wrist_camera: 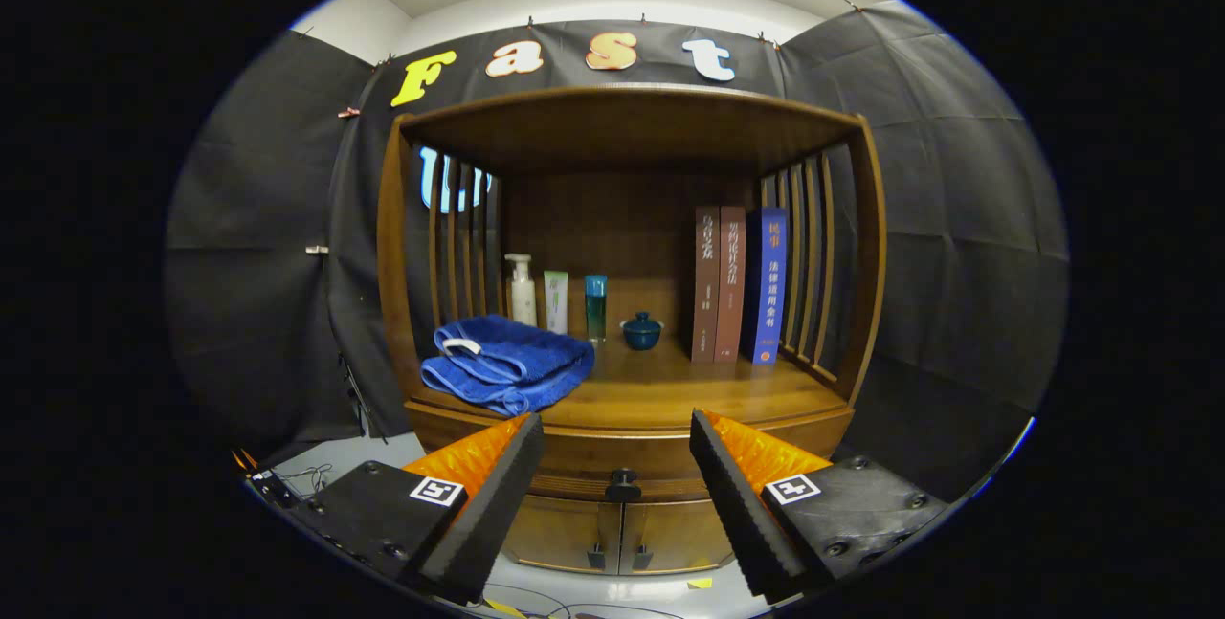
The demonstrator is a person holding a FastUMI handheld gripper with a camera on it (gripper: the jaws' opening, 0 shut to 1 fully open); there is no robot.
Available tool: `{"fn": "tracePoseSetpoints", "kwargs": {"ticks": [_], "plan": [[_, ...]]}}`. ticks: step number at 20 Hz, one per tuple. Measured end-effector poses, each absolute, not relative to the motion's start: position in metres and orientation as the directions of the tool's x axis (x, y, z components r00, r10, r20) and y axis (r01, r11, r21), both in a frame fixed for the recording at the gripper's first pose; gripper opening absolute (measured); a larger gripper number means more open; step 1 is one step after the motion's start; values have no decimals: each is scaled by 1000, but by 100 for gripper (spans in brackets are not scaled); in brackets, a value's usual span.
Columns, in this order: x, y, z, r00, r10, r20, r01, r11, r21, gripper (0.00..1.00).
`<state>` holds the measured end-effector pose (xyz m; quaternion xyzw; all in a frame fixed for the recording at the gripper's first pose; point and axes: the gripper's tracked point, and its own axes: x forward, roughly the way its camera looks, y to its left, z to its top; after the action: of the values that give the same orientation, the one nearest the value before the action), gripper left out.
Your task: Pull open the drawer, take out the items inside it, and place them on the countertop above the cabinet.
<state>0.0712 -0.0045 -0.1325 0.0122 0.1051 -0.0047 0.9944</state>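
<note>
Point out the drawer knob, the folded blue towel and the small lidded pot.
drawer knob (623,483), gripper view, on its round head, between the open tongs.
blue towel (507,363), gripper view, top fold.
lidded pot (641,331), gripper view, its body.

We see our gripper (617,428) from just behind, looking forward along its two fingers. The fingers (498,495) stand wide apart, one on our left and one on our right, with a broad open gap between them and nothing held in it. Each finger tapers forward to a narrow tip, and its ribbed inner pad faces the gap. The two tips sit level with each other. Behind each finger is a blocky mount with a small square black-and-white marker on its upper face, and screw heads show further back
</note>
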Motion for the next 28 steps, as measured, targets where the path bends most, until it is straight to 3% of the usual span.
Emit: {"fn": "tracePoseSetpoints", "kwargs": {"ticks": [9, 15, 18, 21, 22, 23, 24, 28], "plan": [[131, -5, -233, 936, -1, -351, 21, 998, 53, 99], [152, -13, -291, 895, -21, -446, 46, 998, 45, 93], [156, -16, -304, 884, -28, -466, 53, 998, 41, 80], [156, -11, -304, 889, -25, -457, 44, 999, 31, 50], [156, -11, -305, 890, -31, -455, 48, 998, 26, 45], [154, -11, -305, 891, -28, -453, 47, 998, 30, 45], [157, -11, -306, 891, -26, -454, 45, 999, 30, 37], [156, -12, -305, 889, -28, -458, 44, 999, 24, 37]]}}
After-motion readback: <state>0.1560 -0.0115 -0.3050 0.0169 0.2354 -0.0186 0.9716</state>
